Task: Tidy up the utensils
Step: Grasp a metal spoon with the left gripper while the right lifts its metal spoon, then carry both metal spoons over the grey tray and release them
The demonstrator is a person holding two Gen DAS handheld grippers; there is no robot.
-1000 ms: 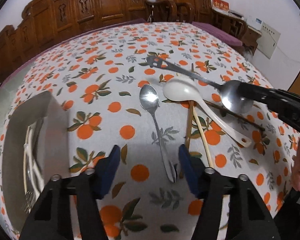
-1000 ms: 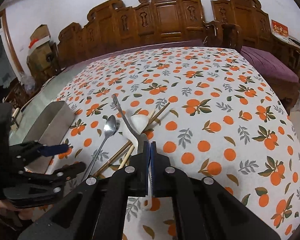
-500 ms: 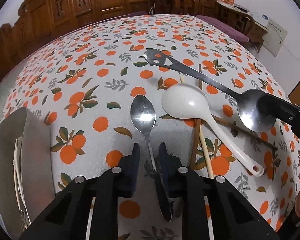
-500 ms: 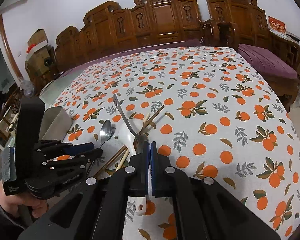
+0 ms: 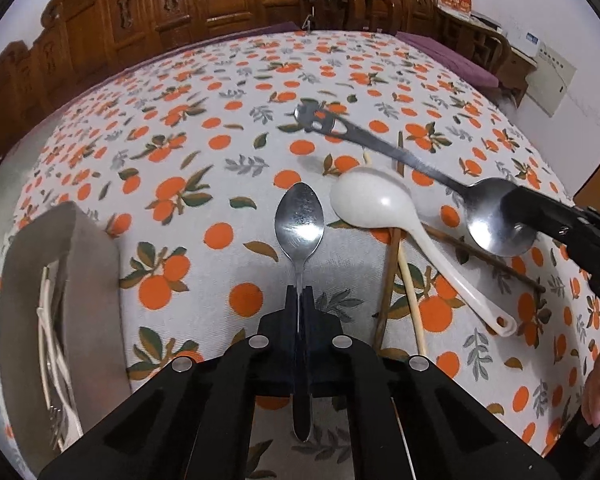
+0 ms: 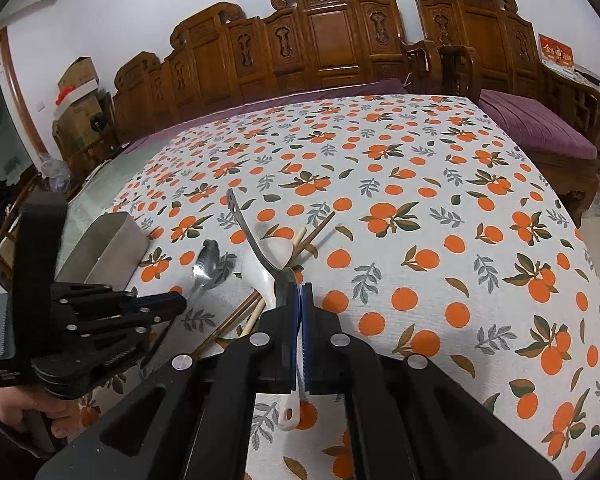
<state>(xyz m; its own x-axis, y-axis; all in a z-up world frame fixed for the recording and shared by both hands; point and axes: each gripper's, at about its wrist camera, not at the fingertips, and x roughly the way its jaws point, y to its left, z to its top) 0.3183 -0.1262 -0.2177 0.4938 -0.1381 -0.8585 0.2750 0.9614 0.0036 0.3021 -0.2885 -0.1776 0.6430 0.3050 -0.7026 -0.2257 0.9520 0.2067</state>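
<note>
My left gripper [image 5: 299, 294] is shut on the handle of a small steel spoon [image 5: 299, 222], whose bowl points away over the tablecloth; this spoon also shows in the right wrist view [image 6: 205, 260]. My right gripper [image 6: 298, 292] is shut on the bowl of a large steel spoon [image 5: 496, 216], held above the table with its long handle [image 6: 244, 228] pointing away. A white ceramic spoon [image 5: 376, 204] lies over wooden chopsticks [image 5: 392, 276] between them.
A grey metal utensil box [image 5: 60, 280] with white and metal utensils inside stands at the left; it also shows in the right wrist view [image 6: 108, 248]. The table carries an orange-print cloth [image 6: 420, 208]. Carved wooden chairs [image 6: 320, 40] line the far edge.
My left gripper moved forward over the small spoon's handle and went from wide open to shut on it. My right gripper stayed shut on the large spoon, roughly in place.
</note>
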